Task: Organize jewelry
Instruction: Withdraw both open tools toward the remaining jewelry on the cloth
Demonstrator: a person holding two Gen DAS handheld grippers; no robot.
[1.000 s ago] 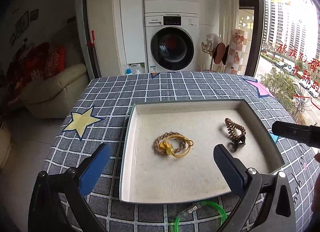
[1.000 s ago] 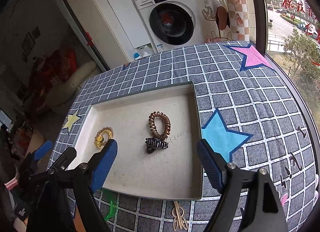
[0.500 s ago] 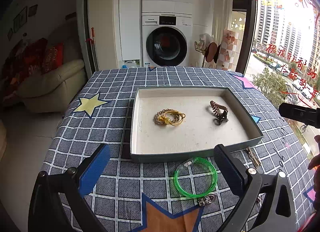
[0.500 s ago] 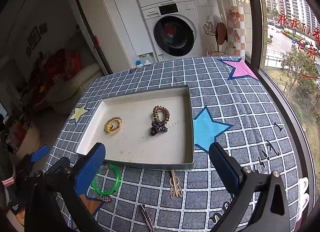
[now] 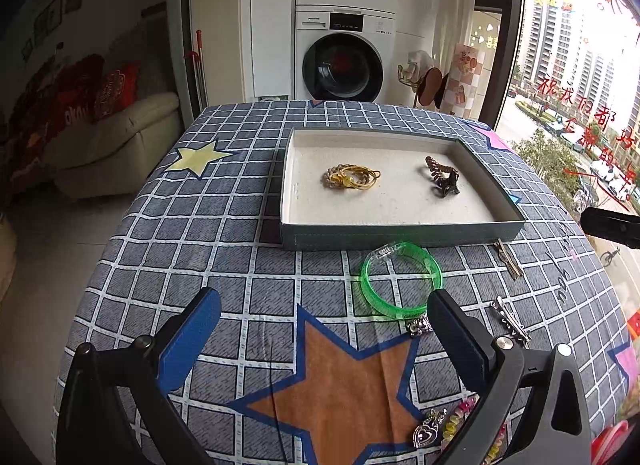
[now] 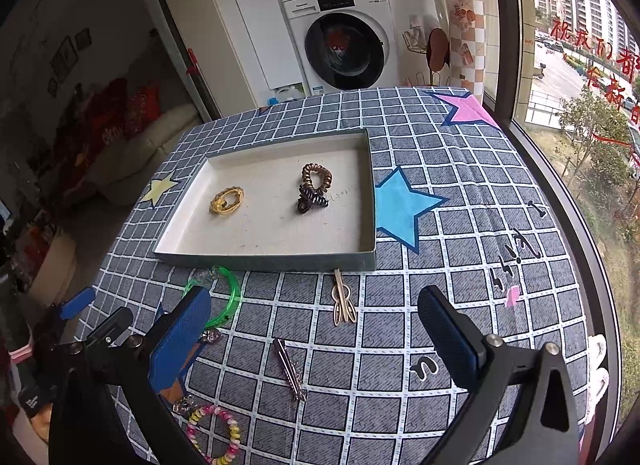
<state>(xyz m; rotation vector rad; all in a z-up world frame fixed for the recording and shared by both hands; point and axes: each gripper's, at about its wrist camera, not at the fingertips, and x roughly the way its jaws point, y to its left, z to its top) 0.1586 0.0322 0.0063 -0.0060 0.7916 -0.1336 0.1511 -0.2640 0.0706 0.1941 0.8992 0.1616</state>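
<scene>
Washing machine (image 5: 344, 65) panel: "Panasonic"; red Chinese characters (image 5: 580, 121) on window, partly legible "祝我们都"

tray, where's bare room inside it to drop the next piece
In the tray: the near strip along its front wall, and the gap between the gold bracelet and the brown hair tie. Crowded: the hair tie touches the black clip.

I count one shallow grey-green cardboard tray (image 6: 280, 263), four hair ties and clips inside it, one translucent green plastic bangle (image 5: 401, 279), two slim metal hair clips, and one pastel beaded bracelet (image 6: 214, 435).
</scene>
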